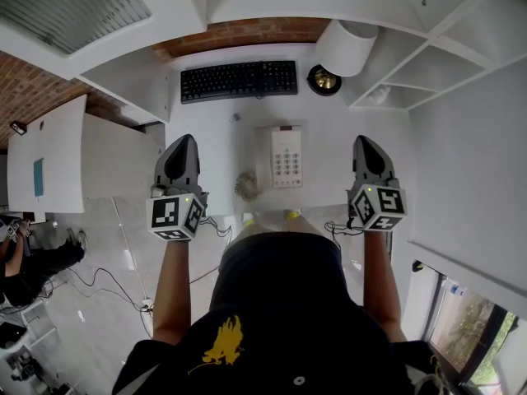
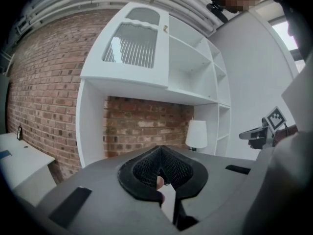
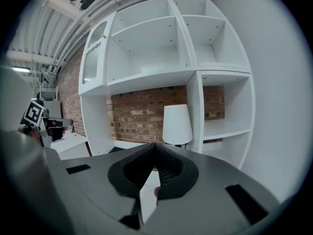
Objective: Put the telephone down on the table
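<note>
A cream telephone with its handset on the cradle lies flat on the white table, its coiled cord bunched at its left. My left gripper hovers shut to the left of the telephone, apart from it and holding nothing. My right gripper hovers shut to the right of it, also holding nothing. In the left gripper view the left gripper points over the table toward the brick wall; in the right gripper view the right gripper points toward the lamp. The telephone is hidden in both gripper views.
A black keyboard lies at the back of the table. A white lamp and a dark round object stand at the back right. White shelving rises on the right, a white cabinet on the left.
</note>
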### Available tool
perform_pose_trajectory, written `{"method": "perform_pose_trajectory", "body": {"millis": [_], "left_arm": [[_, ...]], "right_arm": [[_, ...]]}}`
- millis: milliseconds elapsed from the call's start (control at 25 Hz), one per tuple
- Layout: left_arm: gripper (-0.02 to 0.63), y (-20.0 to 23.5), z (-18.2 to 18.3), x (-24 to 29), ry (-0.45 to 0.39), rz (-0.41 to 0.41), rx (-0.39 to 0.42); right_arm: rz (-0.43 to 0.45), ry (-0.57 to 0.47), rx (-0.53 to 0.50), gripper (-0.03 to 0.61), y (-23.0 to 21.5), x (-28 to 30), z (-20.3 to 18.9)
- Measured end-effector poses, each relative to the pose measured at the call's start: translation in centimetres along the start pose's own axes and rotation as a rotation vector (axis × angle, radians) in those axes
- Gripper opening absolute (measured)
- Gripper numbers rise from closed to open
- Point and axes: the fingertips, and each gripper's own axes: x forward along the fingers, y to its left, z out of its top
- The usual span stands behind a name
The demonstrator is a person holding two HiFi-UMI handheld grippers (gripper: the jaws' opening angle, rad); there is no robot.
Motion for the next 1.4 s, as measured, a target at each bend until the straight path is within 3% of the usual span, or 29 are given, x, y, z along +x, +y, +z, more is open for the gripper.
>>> {"method": "perform_pose_trajectory", "body": {"millis": [360, 800, 1400], "left_arm": [[0.017, 0.8, 1.1, -0.7, -0.030, 0.026, -0.047], [0.017, -0.1, 3.1, -0.6, -0.069, -0.003, -0.010], [0.017, -1.7, 3.8, -0.1, -0.079, -0.022, -0.040]], "right_arm": [[0.025, -0.026, -0.010, -0.002, 1.2, -0.2, 1.5], [0.042, -0.079, -0.040, -0.002, 1.7, -0.3, 4.2], [0.087, -0.107, -0.070, -0.002, 3.0, -0.4, 5.9]]}}
